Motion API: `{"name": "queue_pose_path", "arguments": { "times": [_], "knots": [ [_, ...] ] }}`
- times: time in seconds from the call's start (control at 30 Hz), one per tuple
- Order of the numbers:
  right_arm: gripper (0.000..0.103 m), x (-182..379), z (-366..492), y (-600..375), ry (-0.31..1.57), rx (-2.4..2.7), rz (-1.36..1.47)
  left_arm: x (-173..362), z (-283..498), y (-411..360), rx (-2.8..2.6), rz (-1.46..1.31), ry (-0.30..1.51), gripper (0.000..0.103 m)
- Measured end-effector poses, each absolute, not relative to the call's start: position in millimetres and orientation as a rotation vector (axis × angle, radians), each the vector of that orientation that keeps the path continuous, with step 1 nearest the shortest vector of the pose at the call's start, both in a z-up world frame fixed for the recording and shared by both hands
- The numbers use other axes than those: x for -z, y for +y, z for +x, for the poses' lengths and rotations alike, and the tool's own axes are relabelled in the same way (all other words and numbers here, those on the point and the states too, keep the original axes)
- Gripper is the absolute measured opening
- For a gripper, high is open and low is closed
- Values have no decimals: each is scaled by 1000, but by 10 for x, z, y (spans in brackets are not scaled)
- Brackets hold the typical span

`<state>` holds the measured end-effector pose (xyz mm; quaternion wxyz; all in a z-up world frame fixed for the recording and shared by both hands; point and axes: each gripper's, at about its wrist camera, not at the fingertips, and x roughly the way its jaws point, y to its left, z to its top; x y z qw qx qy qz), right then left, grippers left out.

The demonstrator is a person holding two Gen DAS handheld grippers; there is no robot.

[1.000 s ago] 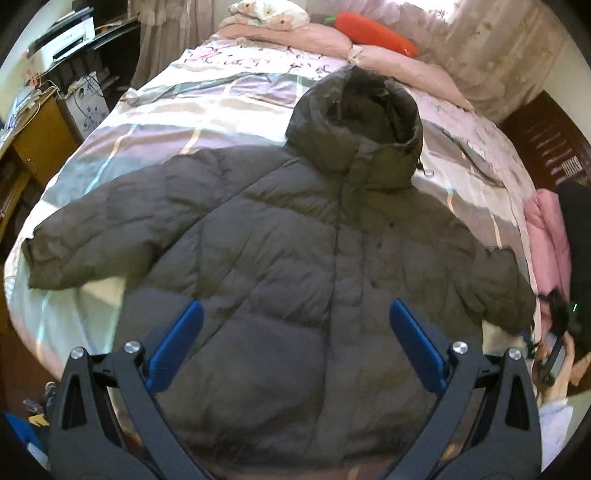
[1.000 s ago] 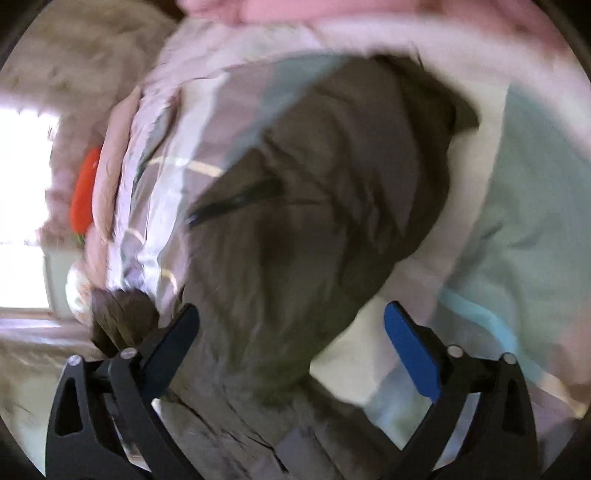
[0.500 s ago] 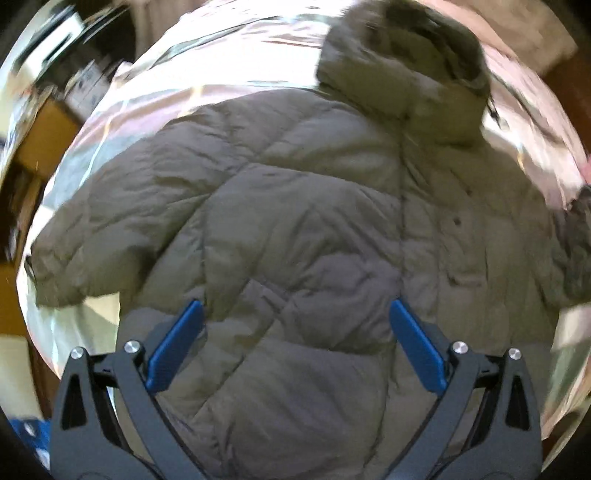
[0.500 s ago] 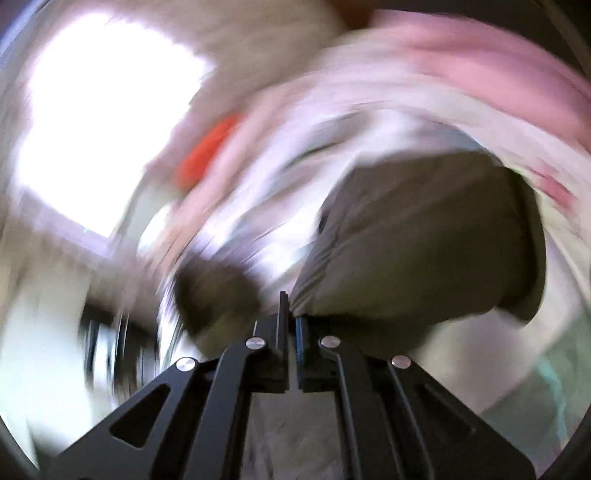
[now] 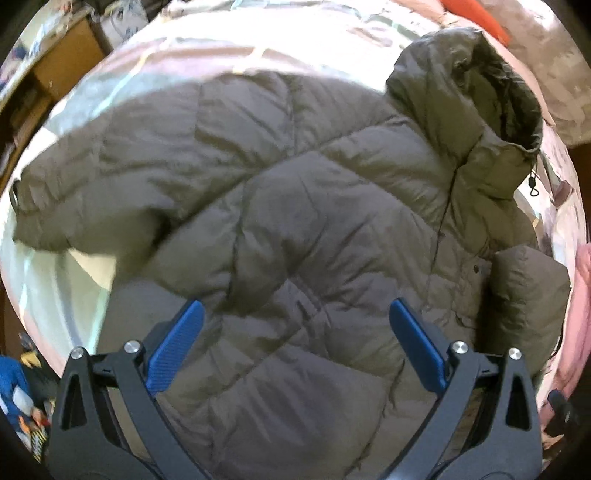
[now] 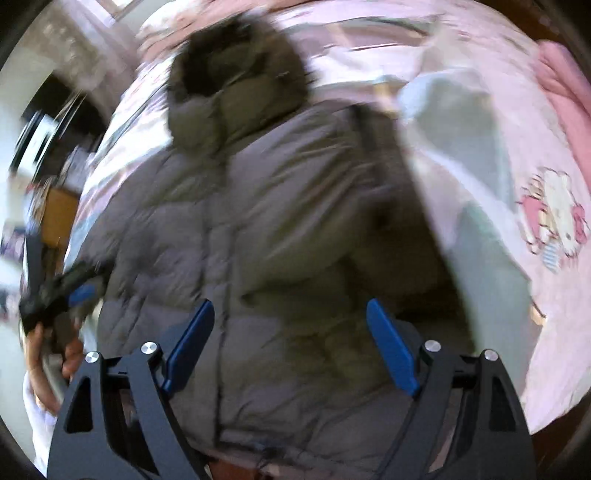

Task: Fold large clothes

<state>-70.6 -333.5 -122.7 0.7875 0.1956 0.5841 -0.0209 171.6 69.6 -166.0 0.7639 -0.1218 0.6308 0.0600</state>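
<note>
A large olive-grey puffer jacket (image 5: 295,206) lies front up on the bed, its hood (image 5: 465,85) at the upper right. One sleeve (image 5: 92,177) stretches out to the left. The other sleeve (image 5: 524,291) lies folded over the body at the right. My left gripper (image 5: 295,306) hovers open above the lower front with nothing between its pads. In the right wrist view the jacket (image 6: 258,229) fills the middle. My right gripper (image 6: 290,304) is above the hem, its jaws opening and empty. A hand holds the left gripper (image 6: 66,295) at the left edge.
The bed (image 5: 110,88) has a pastel striped quilt. A pink sheet with a cartoon cat print (image 6: 554,214) lies right of the jacket. An orange cushion (image 5: 476,14) sits at the bed's head. A wooden desk (image 5: 62,62) stands beside the bed.
The right gripper went from open to shut on the sleeve, swung it over the jacket's body, and now stands open again. The left gripper sank closer to the jacket.
</note>
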Motion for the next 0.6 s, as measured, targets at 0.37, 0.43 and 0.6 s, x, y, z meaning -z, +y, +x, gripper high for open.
{"name": "queue_pose_path", "arguments": {
  "times": [0.37,0.43,0.6],
  "knots": [
    [85,1980,-1177,-5054,1204,177,1256,1656,1683,354,-63,-157,1382,101],
    [85,2157,-1413,-5187,1093,159,1520,1683,1694,321,-56,-156,1393,101],
    [71,2133,-1610,-5489,960,286,1606,1722,1685,231,-58,-135,1402,101]
  ]
}}
